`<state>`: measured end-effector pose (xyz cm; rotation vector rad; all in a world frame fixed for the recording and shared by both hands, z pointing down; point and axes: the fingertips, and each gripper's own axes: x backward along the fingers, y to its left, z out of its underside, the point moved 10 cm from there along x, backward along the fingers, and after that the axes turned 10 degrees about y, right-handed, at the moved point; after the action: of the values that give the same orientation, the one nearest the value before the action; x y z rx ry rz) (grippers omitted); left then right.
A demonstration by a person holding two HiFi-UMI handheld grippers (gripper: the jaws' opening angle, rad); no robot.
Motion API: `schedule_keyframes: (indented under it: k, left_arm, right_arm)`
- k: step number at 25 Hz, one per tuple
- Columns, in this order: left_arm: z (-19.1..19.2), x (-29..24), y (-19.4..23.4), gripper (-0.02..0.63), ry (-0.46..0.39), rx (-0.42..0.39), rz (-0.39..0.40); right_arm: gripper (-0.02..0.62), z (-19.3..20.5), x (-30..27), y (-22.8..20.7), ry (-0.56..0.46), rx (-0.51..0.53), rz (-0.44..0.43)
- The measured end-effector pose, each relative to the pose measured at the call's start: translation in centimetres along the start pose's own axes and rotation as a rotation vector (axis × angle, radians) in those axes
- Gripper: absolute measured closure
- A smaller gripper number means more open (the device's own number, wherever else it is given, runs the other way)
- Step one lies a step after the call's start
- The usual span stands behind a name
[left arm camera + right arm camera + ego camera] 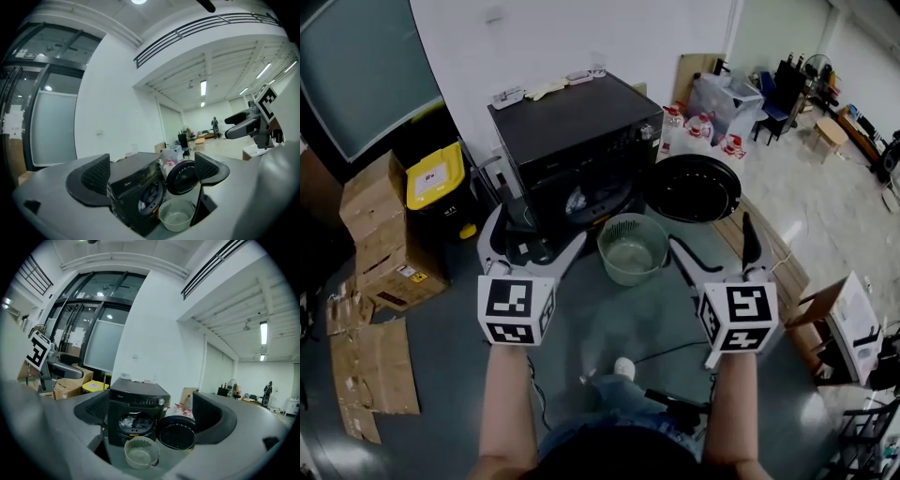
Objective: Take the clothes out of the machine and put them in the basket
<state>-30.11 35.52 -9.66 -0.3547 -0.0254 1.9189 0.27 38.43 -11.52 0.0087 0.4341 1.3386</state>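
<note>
A black front-loading washing machine (577,127) stands against the white wall with its round door (692,187) swung open to the right. Pale clothes (127,422) lie bunched inside the drum, also seen as clothes (576,201) in the head view. A pale green perforated basket (632,248) sits empty on the floor in front of the drum. My left gripper (532,242) hovers open, short of the machine's lower left. My right gripper (712,247) is open too, just right of the basket. Neither holds anything.
A yellow-lidded black bin (438,187) and cardboard boxes (380,230) stand left of the machine. Flattened cardboard (366,366) lies on the floor at left. Bottles and a plastic crate (722,98) sit behind the door. A white box (853,328) is at right. Cables (661,353) trail near my feet.
</note>
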Motion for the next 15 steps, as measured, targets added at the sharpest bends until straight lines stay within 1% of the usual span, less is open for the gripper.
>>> schedule_keyframes:
  k: [3,7,11,15]
  left_arm:
    - [-0.8,-4.4,-0.6,0.043,0.021,0.002,-0.004]
    - [-2.0,-8.8,-1.3,0.044,0.024,0.008,-0.016]
    - [-2.6,-11.7,-1.8,0.044,0.036,-0.007,-0.013]
    - [-2.7,-13.7,-2.0,0.044,0.033,-0.004,-0.002]
  right_arm:
    - [0.044,0.1,-3.6,-3.2,0.019,-0.007,-0.007]
    - [0.044,0.1,-7.1,-6.7,0.013,-0.031,-0.006]
    - [0.046,0.3,-9.1,-8.5,0.001,-0.054,-0.007]
    - [0.044,0.7,-10.1,-9.5,-0.013,-0.069,0.013]
